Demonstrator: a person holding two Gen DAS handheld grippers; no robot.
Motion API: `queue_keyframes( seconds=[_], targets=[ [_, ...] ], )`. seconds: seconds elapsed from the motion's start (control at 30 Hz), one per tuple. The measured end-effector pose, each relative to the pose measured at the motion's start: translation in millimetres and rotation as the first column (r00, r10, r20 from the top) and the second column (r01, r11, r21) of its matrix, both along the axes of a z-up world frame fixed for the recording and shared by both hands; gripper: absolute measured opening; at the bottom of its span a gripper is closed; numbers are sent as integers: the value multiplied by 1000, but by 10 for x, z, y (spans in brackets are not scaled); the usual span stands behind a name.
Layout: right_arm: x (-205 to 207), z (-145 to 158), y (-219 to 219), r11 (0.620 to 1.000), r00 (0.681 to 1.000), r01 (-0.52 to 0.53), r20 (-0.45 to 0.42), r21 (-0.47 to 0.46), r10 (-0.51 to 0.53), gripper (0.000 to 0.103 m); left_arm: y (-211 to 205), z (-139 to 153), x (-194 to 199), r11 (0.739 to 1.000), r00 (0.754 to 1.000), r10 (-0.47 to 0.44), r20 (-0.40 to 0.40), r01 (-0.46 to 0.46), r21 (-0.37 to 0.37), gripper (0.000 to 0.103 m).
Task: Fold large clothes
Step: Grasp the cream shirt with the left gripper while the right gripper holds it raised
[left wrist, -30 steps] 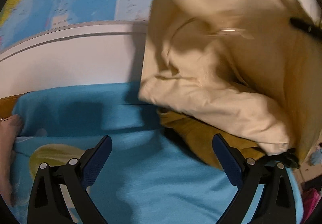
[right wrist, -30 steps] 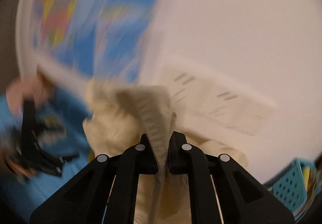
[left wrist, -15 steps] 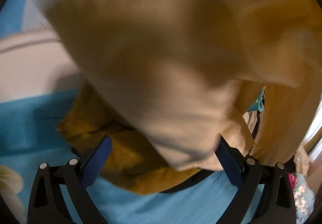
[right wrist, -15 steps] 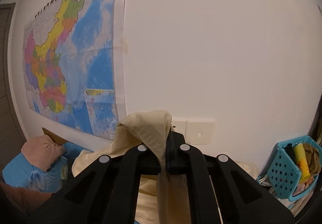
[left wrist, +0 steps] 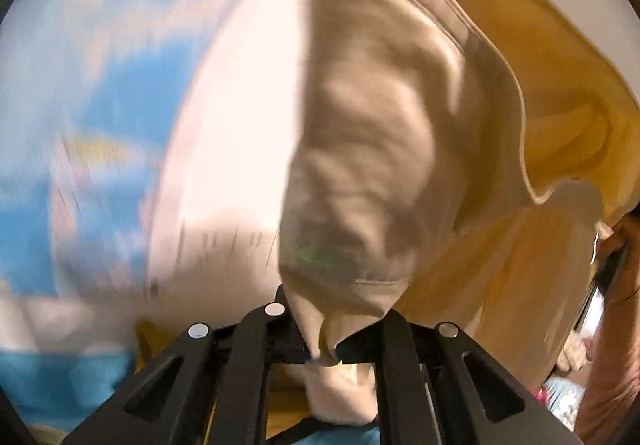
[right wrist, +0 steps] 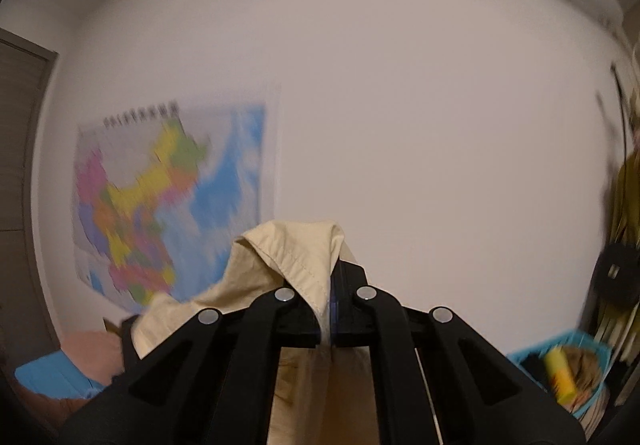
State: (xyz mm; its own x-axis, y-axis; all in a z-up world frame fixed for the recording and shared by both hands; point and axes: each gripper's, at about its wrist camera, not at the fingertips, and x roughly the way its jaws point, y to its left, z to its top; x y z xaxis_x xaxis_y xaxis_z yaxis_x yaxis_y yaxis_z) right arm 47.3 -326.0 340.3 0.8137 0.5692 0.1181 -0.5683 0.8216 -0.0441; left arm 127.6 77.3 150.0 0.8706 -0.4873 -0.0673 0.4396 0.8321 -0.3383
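Note:
A large cream garment [left wrist: 380, 149] with a mustard-yellow inner side hangs in the air in front of the left wrist view. My left gripper [left wrist: 322, 355] is shut on a bunched edge of it. In the right wrist view my right gripper [right wrist: 330, 339] is shut on another stitched edge of the cream garment [right wrist: 296, 257], held high and facing the wall. The cloth drapes down below both grippers. The rest of the garment is hidden beneath the fingers.
A blue bed sheet [left wrist: 60, 385] lies below. A coloured wall map [right wrist: 160, 205] hangs on the white wall. A pink pillow [right wrist: 92, 353] sits at lower left. A blue basket [right wrist: 568, 373] with a yellow item stands at lower right. A person's arm [left wrist: 616, 345] is at the right edge.
My left gripper was open over the bed, then closed on the garment's edge and rose. My right gripper has lifted higher with the cloth still in it.

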Motion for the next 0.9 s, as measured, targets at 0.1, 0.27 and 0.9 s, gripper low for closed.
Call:
queue_keyframes(
  seconds=[0.1,0.27,0.9],
  targets=[
    [-387,120,-94,999,999,-33,24,20,33,3,286,400,-475,1000,994,20,109,-17,-26,6],
    [-862,46,-127,990,991,-132,18,46,132,3,469,760,-1317,985,971,128,202,-148,85,6],
    [534,-1491,1707,879,719,-461,-528,125,452,4,1579,176,-1612,722,748,640,-177,-506,472,7]
  ],
)
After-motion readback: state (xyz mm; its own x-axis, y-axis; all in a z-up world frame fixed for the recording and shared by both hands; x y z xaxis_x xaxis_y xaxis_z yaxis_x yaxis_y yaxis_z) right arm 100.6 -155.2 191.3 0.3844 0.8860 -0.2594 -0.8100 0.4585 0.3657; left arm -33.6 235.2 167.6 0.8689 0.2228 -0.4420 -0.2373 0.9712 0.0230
